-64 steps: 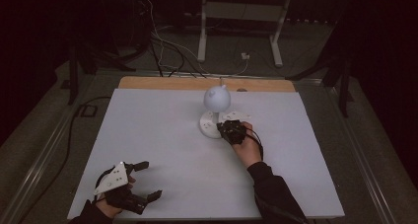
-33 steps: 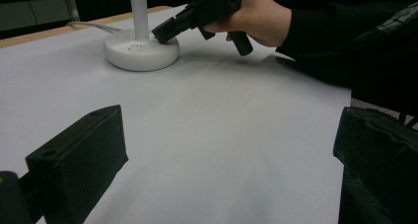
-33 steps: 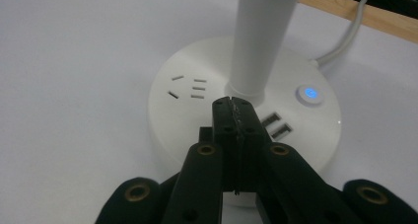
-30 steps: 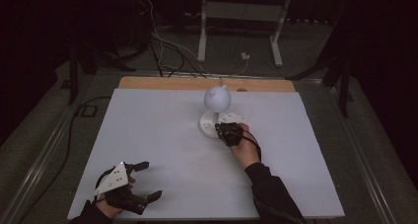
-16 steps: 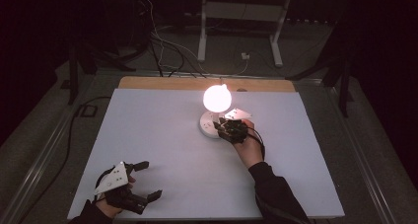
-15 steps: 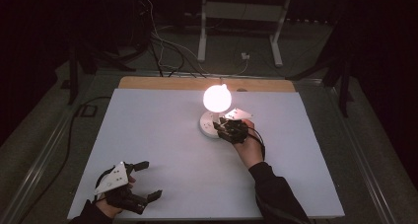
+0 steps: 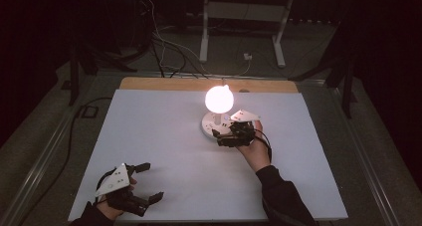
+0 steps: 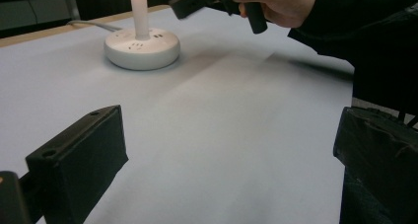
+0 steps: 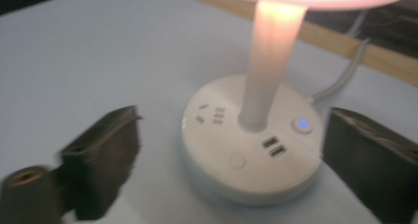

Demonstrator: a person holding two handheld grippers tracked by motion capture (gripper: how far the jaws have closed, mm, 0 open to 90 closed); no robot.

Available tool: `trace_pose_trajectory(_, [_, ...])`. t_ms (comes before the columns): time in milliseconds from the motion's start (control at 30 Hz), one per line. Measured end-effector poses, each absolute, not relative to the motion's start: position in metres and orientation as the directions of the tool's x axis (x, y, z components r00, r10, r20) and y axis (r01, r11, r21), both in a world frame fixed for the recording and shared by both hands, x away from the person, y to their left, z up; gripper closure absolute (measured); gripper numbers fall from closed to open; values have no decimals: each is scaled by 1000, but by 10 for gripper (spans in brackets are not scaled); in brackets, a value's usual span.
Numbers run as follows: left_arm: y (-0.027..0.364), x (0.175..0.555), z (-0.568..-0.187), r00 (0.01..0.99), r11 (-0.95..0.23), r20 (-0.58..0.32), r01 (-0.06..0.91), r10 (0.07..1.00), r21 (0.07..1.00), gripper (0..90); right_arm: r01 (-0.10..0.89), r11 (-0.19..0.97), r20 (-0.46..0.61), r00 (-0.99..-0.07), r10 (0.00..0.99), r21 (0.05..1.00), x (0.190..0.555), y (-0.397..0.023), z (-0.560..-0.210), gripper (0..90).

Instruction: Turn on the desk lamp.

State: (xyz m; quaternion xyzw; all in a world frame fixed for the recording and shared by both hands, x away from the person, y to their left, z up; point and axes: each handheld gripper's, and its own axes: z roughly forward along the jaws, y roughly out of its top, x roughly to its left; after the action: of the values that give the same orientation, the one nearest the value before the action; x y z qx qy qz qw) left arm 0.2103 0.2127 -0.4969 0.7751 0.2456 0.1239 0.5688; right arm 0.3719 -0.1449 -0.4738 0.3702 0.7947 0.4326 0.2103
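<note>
A white desk lamp stands at the far middle of the white table, its globe (image 7: 219, 98) glowing. Its round base (image 7: 211, 124) carries sockets, a round push button (image 9: 237, 161) and a small blue-lit button (image 9: 301, 124). My right gripper (image 7: 219, 138) is open just in front of the base, and in the right gripper view its jaws stand wide to either side of the base (image 9: 217, 135) without touching it. My left gripper (image 7: 151, 182) rests open near the front left edge, with nothing between its jaws. In the left gripper view the base (image 8: 142, 49) sits far off.
A white cable (image 9: 345, 73) runs from the lamp's base toward the wooden strip (image 7: 164, 84) along the table's far edge. Beyond it, cables and a white stand (image 7: 241, 9) sit on the dark floor. A dark sleeve (image 8: 374, 41) crosses the left gripper view at the right.
The lamp was dark and now glows. My right gripper, which was on the base, has drawn back a little toward the person. The left gripper has stayed put.
</note>
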Motion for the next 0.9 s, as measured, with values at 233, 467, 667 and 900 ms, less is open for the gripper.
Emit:
trace_pose_trajectory(233, [212, 210, -497, 849, -231, -90, 241, 520, 943, 3, 434, 335, 37, -655, 755, 836, 367, -152, -472, 0])
trace_pose_trajectory(467, [213, 210, -498, 847, -228, -95, 247, 523, 942, 3, 483, 331, 89, -661, 745, 811, 362, -163, -466, 0])
trace_pose_trajectory(667, [212, 211, -498, 846, -234, -91, 247, 525, 941, 3, 487, 325, 106, -669, 736, 810, 354, -176, -462, 0])
trace_pose_trajectory(900, [213, 211, -498, 843, -232, -96, 252, 529, 940, 3, 498, 311, 127, -665, 736, 809, 343, -194, -467, 0])
